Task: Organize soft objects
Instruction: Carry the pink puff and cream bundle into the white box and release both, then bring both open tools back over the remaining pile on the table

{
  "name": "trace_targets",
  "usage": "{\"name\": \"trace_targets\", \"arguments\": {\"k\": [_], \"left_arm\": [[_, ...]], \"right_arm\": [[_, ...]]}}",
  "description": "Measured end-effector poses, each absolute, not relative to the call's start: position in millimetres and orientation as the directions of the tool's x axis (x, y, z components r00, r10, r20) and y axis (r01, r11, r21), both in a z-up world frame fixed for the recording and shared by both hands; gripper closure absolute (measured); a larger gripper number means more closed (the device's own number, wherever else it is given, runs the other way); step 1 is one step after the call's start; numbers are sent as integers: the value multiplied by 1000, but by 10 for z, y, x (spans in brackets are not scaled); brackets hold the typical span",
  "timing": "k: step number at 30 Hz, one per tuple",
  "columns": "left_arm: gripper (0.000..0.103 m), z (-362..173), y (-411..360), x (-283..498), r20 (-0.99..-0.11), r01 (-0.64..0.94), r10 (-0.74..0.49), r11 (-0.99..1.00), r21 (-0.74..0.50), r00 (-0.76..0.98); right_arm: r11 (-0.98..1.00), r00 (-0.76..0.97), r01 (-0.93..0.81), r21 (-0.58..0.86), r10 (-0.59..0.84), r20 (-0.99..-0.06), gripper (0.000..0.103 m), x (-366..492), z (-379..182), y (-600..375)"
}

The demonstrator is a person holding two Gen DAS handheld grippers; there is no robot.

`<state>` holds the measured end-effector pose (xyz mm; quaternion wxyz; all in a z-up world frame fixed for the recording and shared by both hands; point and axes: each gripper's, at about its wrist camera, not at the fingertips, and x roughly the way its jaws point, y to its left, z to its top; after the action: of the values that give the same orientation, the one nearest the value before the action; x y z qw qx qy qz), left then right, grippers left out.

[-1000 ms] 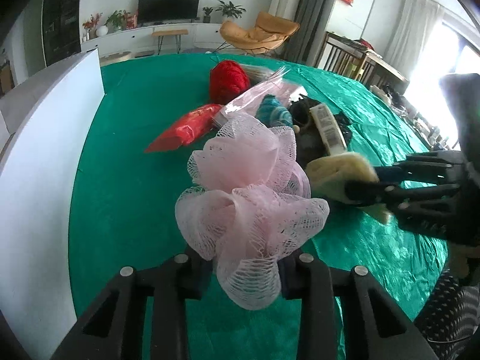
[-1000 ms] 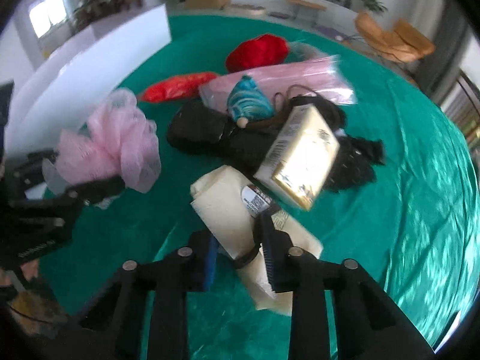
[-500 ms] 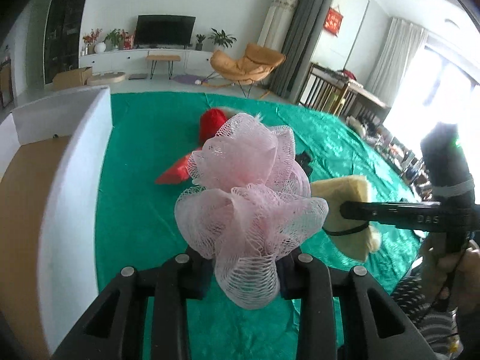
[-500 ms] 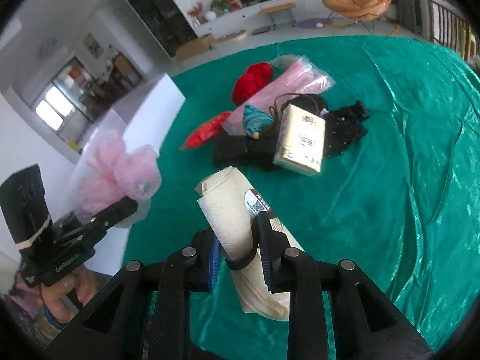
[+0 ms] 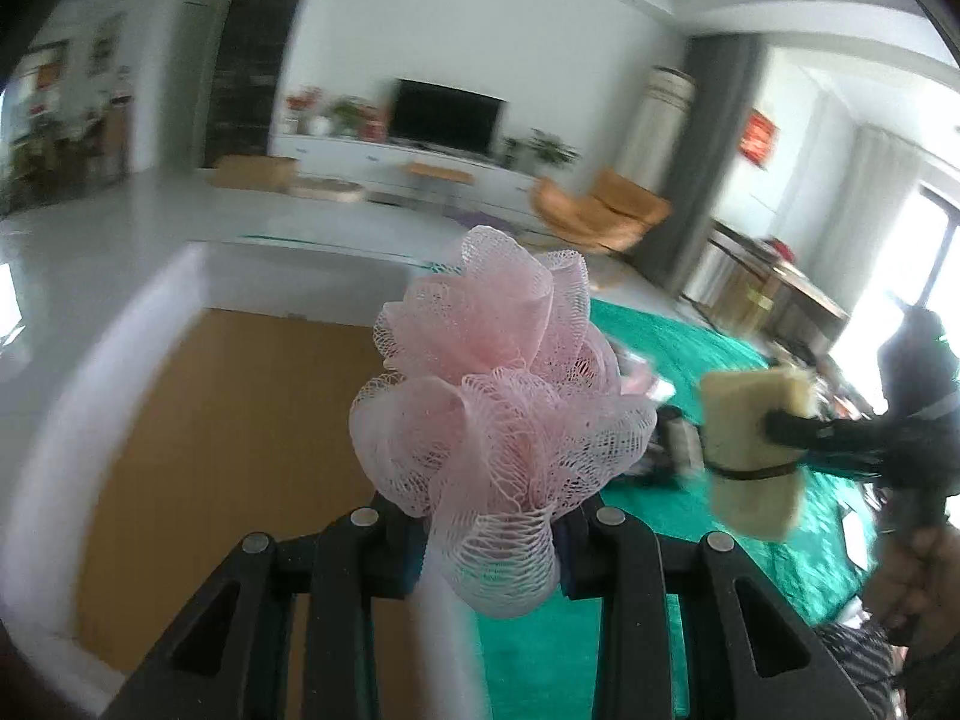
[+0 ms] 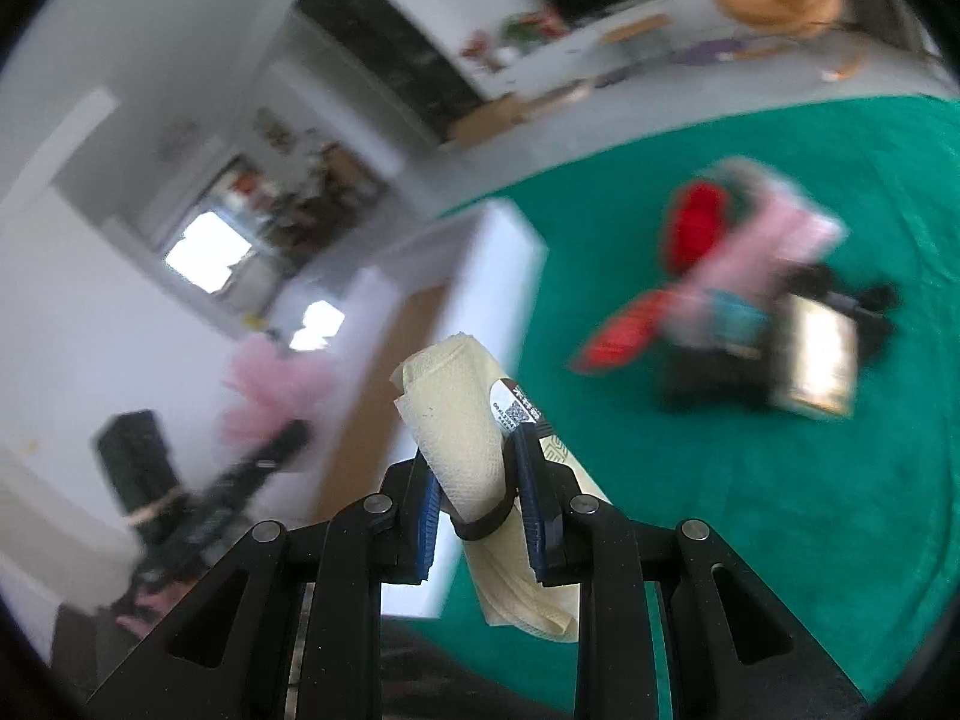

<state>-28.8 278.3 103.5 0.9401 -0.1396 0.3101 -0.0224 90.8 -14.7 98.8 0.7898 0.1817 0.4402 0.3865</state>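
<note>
Green tabletop (image 6: 750, 510), box (image 5: 240, 420) left. Left tongs (image 5: 489, 531) pinch pink loofah (image 5: 498, 384), right tongs (image 6: 477, 495) clamp cloth roll (image 6: 462, 414); loofah mesh could snag on release.

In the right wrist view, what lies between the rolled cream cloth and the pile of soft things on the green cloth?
Only bare green tablecloth separates the rolled cream cloth from the pile; the right wrist view shows this.
</note>
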Motion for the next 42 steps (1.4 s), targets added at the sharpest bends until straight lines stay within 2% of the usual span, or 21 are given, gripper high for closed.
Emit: {"name": "trace_targets", "arguments": {"k": [4,5,6,8,9,12,15,19,22,24,28,30,33,36,42], "left_arm": [[66,966,3239,-420,-617,-164,-18,958,-237,786],[56,923,3320,-447,-633,-202,26,957,-208,773],[35,882,3360,-457,-646,-233,63,955,-181,761],[8,803,3489,-523,-655,-310,157,943,-123,739],[6,771,3508,-539,-652,-331,185,937,-108,735],[6,660,3577,-602,-660,-383,240,921,-78,712],[6,596,3602,-604,-657,-373,221,923,-99,721],[6,601,3423,-505,-647,-323,170,938,-125,743],[6,748,2997,-303,-630,-234,78,957,-169,773],[6,745,2630,-230,-628,-133,-26,970,-206,778],[5,557,1818,-1,-663,74,-237,962,-264,710],[5,346,1399,162,-703,140,-287,955,-260,651],[5,-15,1009,431,-740,182,-278,961,-209,613],[5,-386,797,750,-790,149,-212,977,-153,575],[5,-641,683,1064,-816,130,-175,984,-123,551]], "right_arm": [[506,184,-518,689,853,-488,77,903,1210,669],[489,165,-524,698,862,-480,75,898,1209,799],[463,137,-533,709,874,-467,66,890,1215,1004],[431,97,-529,731,887,-452,36,898,1123,1332],[425,79,-517,743,888,-453,25,914,1080,1419],[445,74,-472,762,881,-468,25,1023,885,1481],[529,195,-467,708,843,-501,25,1094,761,1147],[686,339,-412,600,727,-598,25,1176,529,527],[890,555,-362,279,446,-702,25,1094,276,-1],[946,619,-291,142,300,-726,25,1014,58,-294],[993,626,-109,48,106,-773,25,1008,-383,-1016],[998,613,-59,35,64,-787,25,1062,-503,-1168],[1000,592,-29,0,17,-806,25,1245,-619,-1305],[1000,579,-17,-16,-3,-815,26,1388,-674,-1364],[1000,592,-3,-9,-5,-806,26,1412,-714,-1457]]}}
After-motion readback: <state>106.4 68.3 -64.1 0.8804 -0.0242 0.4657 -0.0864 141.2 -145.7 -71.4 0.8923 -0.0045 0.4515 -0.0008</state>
